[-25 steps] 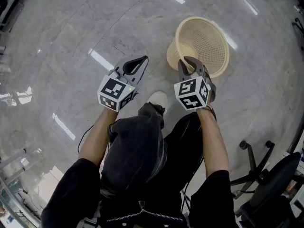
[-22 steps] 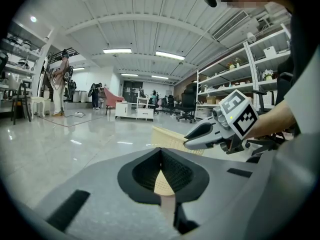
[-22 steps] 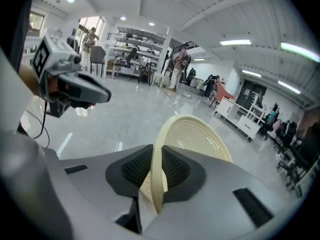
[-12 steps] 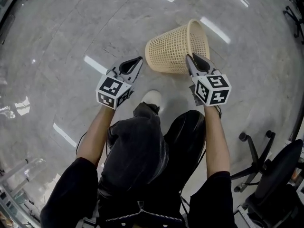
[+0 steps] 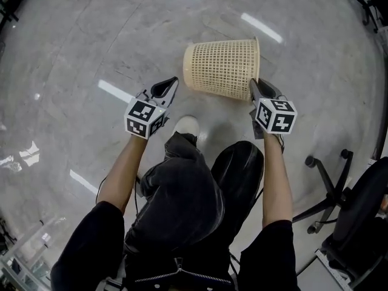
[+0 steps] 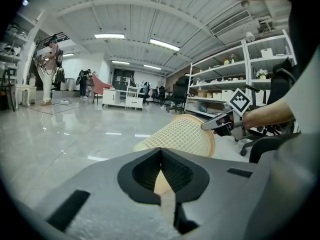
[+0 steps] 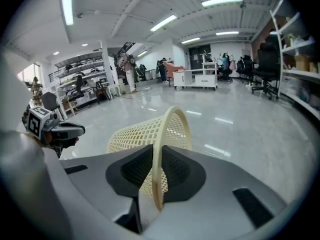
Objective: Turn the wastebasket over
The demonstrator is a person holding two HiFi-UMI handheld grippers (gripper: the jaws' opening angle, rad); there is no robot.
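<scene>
Cream lattice basket [image 5: 221, 68] lies on its side over the grey marble floor [image 5: 91, 41], with its mouth toward the person's right and its base toward the left. I cannot tell whether it touches the floor. The right hand-held gripper [image 5: 254, 85] pinches the rim, whose edge runs up between its jaws; they have just closed a touch further on it. The left hand-held gripper [image 5: 172, 82] has its jaws pressed together with nothing between them. It points at the basket's base end, near it but apart. A white shoe [image 5: 187, 126] shows on the floor below the basket, between the two arms.
</scene>
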